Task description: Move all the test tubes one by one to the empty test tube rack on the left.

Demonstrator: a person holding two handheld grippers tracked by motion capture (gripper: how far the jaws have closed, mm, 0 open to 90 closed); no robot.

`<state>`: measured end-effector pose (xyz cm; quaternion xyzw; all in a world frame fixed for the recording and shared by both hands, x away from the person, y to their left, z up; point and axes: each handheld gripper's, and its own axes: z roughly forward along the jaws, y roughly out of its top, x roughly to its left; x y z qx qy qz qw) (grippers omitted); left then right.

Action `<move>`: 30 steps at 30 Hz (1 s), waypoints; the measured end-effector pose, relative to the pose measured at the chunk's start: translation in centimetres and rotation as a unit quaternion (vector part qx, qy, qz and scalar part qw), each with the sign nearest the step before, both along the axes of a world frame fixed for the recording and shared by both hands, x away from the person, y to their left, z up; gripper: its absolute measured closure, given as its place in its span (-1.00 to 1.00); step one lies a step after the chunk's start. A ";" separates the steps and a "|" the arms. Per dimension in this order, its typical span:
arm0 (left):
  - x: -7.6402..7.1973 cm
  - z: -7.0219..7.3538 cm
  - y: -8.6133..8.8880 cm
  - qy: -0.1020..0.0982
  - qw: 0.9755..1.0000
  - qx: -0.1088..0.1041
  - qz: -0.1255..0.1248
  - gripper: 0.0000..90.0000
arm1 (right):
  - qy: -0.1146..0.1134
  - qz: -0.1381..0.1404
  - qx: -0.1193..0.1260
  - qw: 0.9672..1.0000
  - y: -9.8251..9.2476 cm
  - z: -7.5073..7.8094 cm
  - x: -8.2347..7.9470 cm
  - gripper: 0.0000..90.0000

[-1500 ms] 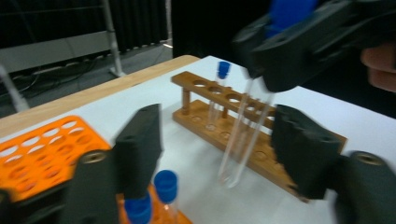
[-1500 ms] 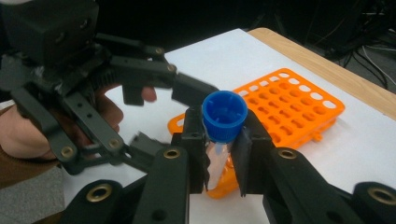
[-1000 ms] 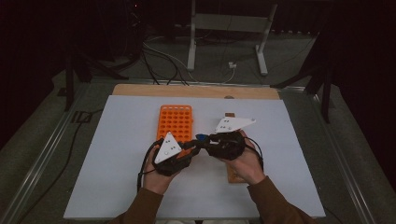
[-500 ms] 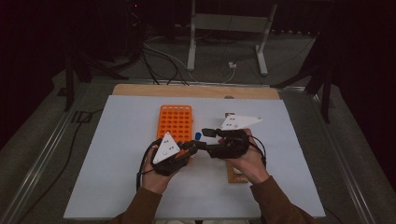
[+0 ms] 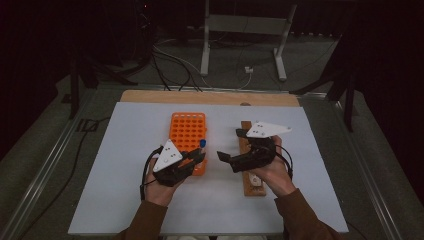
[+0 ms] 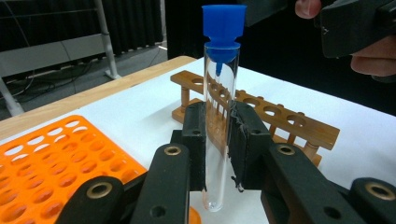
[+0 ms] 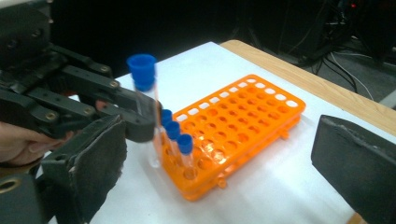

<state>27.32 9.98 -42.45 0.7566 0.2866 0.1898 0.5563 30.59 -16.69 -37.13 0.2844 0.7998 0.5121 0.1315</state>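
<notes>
Left gripper [image 6: 218, 140] has our tube [image 6: 219, 126] pinched upright mid-glass: clear, with a blue cap, held by the orange rack's [image 5: 188, 131] near right corner. Right gripper [image 7: 224, 158] has just been opening, nothing between its wide jaws, aimed level at the tube, above the wooden rack [image 5: 246, 134].

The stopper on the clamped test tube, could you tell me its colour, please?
Blue; the stopper shows best in the left gripper view.

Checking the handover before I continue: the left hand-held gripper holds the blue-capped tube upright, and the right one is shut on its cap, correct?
Not quite. The right hand-held gripper has just been opening and stands empty, as the right gripper view shows. The left hand-held gripper does hold the blue-capped tube upright.
</notes>
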 end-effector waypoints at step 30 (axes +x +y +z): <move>0.4 -0.8 4.3 0.016 0.998 -0.025 0.050 0.74 | -0.004 -0.050 0.009 0.999 -4.2 -1.3 -0.1 -1.00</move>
